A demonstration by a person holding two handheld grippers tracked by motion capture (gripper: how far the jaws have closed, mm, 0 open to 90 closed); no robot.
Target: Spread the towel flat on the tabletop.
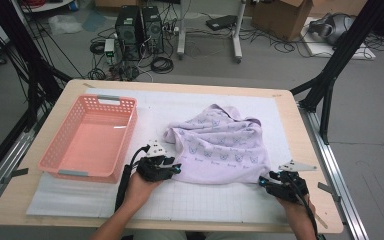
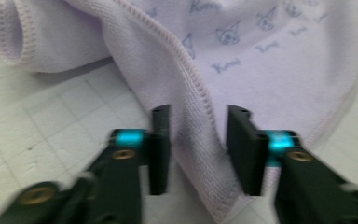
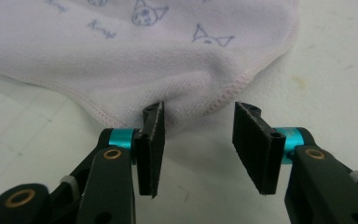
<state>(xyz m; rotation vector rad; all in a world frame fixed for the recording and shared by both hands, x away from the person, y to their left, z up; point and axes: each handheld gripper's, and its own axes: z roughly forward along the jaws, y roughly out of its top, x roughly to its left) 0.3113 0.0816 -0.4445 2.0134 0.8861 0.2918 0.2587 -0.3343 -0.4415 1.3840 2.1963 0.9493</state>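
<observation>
Both grippers stood open at the near edge of a lilac towel.

The left gripper (image 2: 198, 149) had its jaws parted with the towel's (image 1: 220, 145) stitched hem running between them, unpinched; the right gripper (image 3: 198, 147) gaped just short of a corner. The towel lay rumpled mid-worktop (image 1: 300, 210), with a pink basket (image 1: 60, 152) at its left.
</observation>
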